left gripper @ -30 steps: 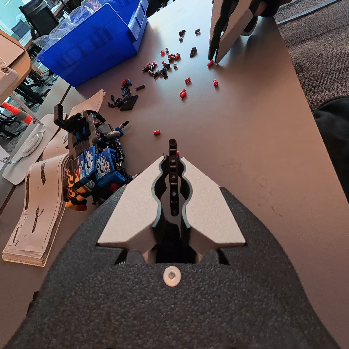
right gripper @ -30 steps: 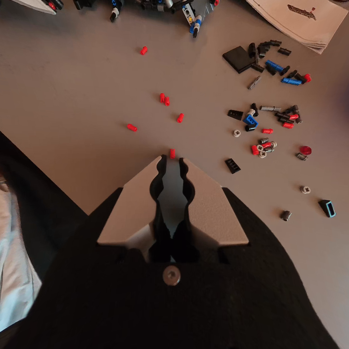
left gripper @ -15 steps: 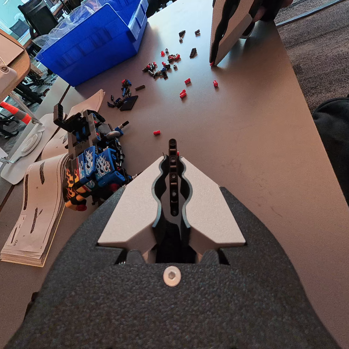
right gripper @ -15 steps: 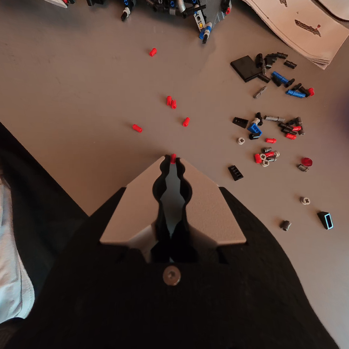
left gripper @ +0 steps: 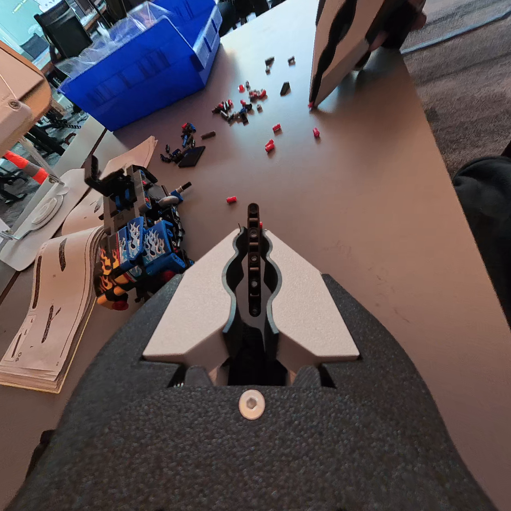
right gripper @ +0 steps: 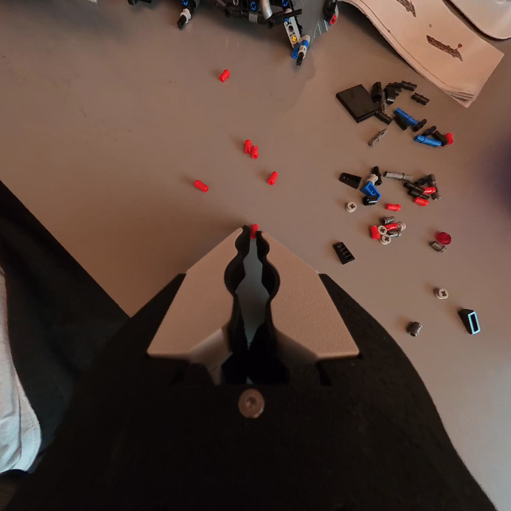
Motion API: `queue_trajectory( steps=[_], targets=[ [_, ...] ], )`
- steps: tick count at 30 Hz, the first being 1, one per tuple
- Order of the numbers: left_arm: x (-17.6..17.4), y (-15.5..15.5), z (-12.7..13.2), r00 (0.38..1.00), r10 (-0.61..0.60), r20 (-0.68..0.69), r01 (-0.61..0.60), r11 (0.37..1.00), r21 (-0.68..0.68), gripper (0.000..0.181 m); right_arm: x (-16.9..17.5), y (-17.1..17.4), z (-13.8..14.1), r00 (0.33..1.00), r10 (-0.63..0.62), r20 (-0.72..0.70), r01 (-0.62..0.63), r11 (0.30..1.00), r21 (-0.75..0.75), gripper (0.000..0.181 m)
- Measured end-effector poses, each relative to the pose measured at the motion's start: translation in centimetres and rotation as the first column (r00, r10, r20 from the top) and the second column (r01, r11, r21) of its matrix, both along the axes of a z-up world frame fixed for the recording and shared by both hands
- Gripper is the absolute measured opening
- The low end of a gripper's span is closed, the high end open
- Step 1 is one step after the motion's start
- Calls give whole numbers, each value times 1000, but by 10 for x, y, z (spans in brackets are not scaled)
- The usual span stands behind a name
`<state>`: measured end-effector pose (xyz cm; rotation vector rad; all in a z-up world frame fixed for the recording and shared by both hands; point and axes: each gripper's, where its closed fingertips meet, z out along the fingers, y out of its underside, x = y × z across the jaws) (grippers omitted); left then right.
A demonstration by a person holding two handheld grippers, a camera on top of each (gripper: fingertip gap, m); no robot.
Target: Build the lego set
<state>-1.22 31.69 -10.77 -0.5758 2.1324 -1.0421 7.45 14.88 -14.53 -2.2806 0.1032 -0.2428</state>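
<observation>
— Now, left tongs (left gripper: 253,231): clenched on a long black beam (left gripper: 253,260) with holes, lengthwise between the fingers, far end poking past the tips. Held above the tabletop (left gripper: 359,221).

— And right tongs (right gripper: 251,231)?

— Pinching a small red peg (right gripper: 253,231) at the very tips, low over the tabletop. Whether the peg touches the surface: cannot tell. Seen from the left view too, far off, tips down, red peg (left gripper: 310,104) at the point.

— Other red pegs?

— Scattered loose ahead of the right tongs: a touching pair (right gripper: 251,148), one just right of that (right gripper: 272,177), one to the left (right gripper: 201,185), one farther up (right gripper: 224,75).

— Rest of the set?

— Half-built model (left gripper: 132,235), blue panels with flame prints, lying left of the left tongs, beside an open booklet (left gripper: 49,304). Small heap of black, blue, grey and red bits (right gripper: 398,193) off to the right in the right view, a flat black tile (right gripper: 355,102) near its upper end. Blue bin (left gripper: 143,72) at the far left corner of the tabletop, clear plastic inside.
</observation>
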Motion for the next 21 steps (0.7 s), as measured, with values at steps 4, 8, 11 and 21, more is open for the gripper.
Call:
queue_trajectory(
  steps=[4, 8, 11, 21],
  targets=[
    [-3, -6, 16, 1000, -12, -5, 11, 991, -135, 6, -26, 34, 26, 999, 3, -50, 2, 994, 107, 3],
    [-6, -11, 25, 999, -34, -9, 31, 977, -212, 6, -92, 110, 74, 949, 109, -297, 15, 922, 388, 3],
    [-8, -14, 26, 999, -41, 1, 40, 976, -212, 6, -106, 139, 79, 825, 169, -540, 143, 862, 487, 3],
    [-8, -17, 26, 1000, -21, 3, 22, 978, -207, 6, -108, 151, 77, 733, 217, -645, 227, 815, 533, 3]
  ],
)
